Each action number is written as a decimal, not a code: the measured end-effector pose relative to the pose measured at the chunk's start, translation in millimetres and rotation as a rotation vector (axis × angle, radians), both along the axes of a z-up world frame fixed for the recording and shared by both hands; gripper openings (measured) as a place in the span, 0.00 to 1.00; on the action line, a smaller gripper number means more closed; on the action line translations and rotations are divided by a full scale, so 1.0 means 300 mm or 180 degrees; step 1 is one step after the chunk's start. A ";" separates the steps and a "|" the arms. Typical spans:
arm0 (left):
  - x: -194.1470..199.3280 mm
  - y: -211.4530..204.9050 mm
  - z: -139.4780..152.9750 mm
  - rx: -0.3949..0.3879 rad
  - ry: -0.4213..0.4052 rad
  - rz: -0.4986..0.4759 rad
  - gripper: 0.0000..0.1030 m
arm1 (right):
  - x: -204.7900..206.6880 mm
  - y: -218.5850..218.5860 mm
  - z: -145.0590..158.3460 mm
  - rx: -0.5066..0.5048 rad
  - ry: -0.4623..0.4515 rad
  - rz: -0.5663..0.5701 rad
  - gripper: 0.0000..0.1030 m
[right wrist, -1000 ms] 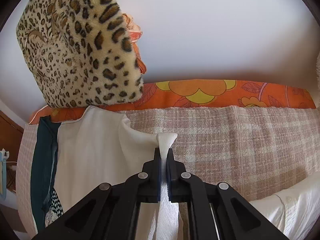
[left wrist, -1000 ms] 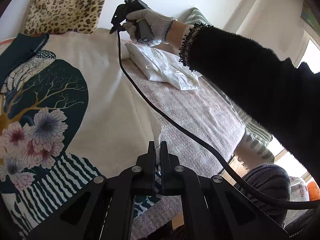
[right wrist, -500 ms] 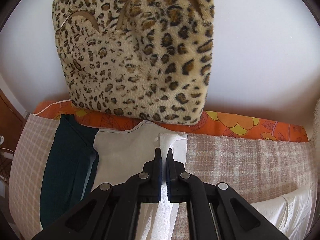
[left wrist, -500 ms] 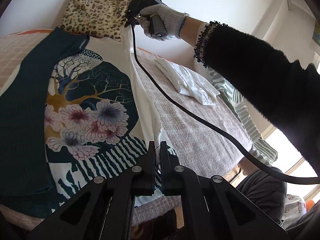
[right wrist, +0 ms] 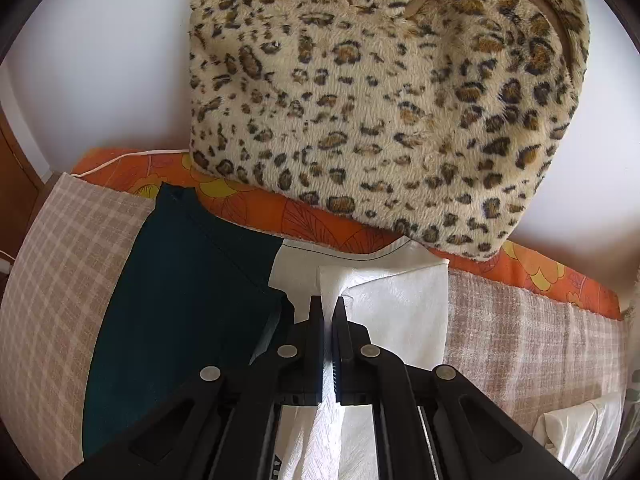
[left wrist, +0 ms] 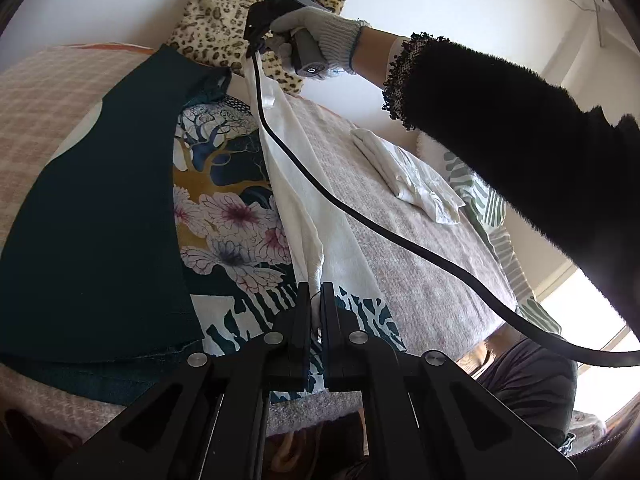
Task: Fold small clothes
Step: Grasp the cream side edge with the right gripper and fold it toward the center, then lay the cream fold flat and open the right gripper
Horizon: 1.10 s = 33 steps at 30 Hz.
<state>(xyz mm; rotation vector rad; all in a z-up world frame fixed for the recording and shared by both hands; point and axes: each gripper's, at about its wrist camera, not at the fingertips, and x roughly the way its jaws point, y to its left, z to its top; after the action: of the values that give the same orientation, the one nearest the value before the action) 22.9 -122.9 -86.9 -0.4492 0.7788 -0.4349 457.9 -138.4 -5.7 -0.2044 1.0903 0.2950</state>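
Note:
A small top (left wrist: 228, 208) lies on the bed, with a tree-and-flower print, dark teal side panels (left wrist: 100, 220) and a white underside. Its right side is lifted as a long white flap (left wrist: 304, 200) standing over the print. My left gripper (left wrist: 316, 286) is shut on the flap's near corner by the striped hem. A gloved hand holds my right gripper (left wrist: 251, 46), which is shut on the far corner near the neckline. In the right wrist view the gripper (right wrist: 329, 300) pinches a white fold (right wrist: 400, 300), with the teal panel (right wrist: 180, 300) to its left.
A leopard-print cushion (right wrist: 380, 100) leans on the wall just behind the top. An orange flowered sheet (right wrist: 312, 220) edges the checked blanket (left wrist: 420, 260). A folded white garment (left wrist: 404, 176) lies to the right. The right gripper's black cable (left wrist: 360, 216) hangs across the bed.
Both grippers have carried the white edge leftward over the print. The right one now sits in front of the leopard cushion, and the teal panel has come into view.

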 end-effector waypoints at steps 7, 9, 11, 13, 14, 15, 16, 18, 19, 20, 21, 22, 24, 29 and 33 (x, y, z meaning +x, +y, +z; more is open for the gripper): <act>-0.011 0.033 -0.014 -0.0009 0.0034 0.0079 0.02 | -0.004 0.108 -0.009 -0.0019 0.0013 0.0070 0.00; -0.015 0.039 -0.017 -0.0003 0.0049 0.0093 0.02 | -0.006 0.135 -0.020 -0.0032 0.0022 0.0095 0.00; -0.011 0.043 -0.023 -0.0017 0.0106 0.0043 0.02 | -0.007 0.157 -0.033 -0.0022 0.0036 0.0120 0.02; -0.018 0.051 -0.019 0.0022 0.0154 0.0114 0.04 | -0.014 0.180 -0.042 0.0084 0.0119 0.0267 0.17; -0.022 0.060 -0.014 0.0029 0.0144 0.0154 0.08 | -0.018 0.185 -0.039 0.0166 0.0151 0.0307 0.40; -0.026 0.066 -0.005 0.0069 0.0141 0.0179 0.16 | -0.024 0.182 -0.026 0.0270 0.0141 0.0303 0.46; -0.030 0.071 0.006 0.0135 0.0139 0.0217 0.19 | -0.031 0.172 -0.003 0.0439 0.0122 0.0307 0.45; -0.045 0.088 0.033 0.0187 0.0062 0.0253 0.21 | -0.044 0.145 0.049 0.0732 0.0107 0.0339 0.44; -0.051 0.097 0.049 0.0207 0.0010 0.0279 0.21 | -0.051 0.127 0.074 0.0810 0.0086 0.0330 0.44; -0.061 0.108 0.064 0.0231 -0.0039 0.0304 0.21 | -0.061 0.103 0.100 0.0860 0.0060 0.0308 0.44; -0.070 0.120 0.079 0.0251 -0.0082 0.0320 0.21 | -0.075 0.078 0.119 0.0893 0.0053 0.0277 0.44; -0.077 0.132 0.096 0.0281 -0.0121 0.0327 0.21 | -0.088 0.046 0.130 0.0945 0.0072 0.0227 0.44; -0.084 0.162 0.127 0.0363 -0.0177 0.0332 0.21 | -0.132 -0.022 0.142 0.1095 0.0132 0.0100 0.45; -0.055 0.281 0.203 0.0445 -0.0139 0.0316 0.26 | -0.285 -0.164 0.101 0.1341 0.0275 -0.0026 0.47; 0.059 0.414 0.265 0.0393 0.0055 0.0401 0.26 | -0.383 -0.230 0.021 0.1600 0.0410 -0.0116 0.47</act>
<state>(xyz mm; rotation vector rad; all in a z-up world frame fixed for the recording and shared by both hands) 40.5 1.4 -7.3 -0.3847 0.7847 -0.2642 343.2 -207.6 0.6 0.2857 1.1110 0.5438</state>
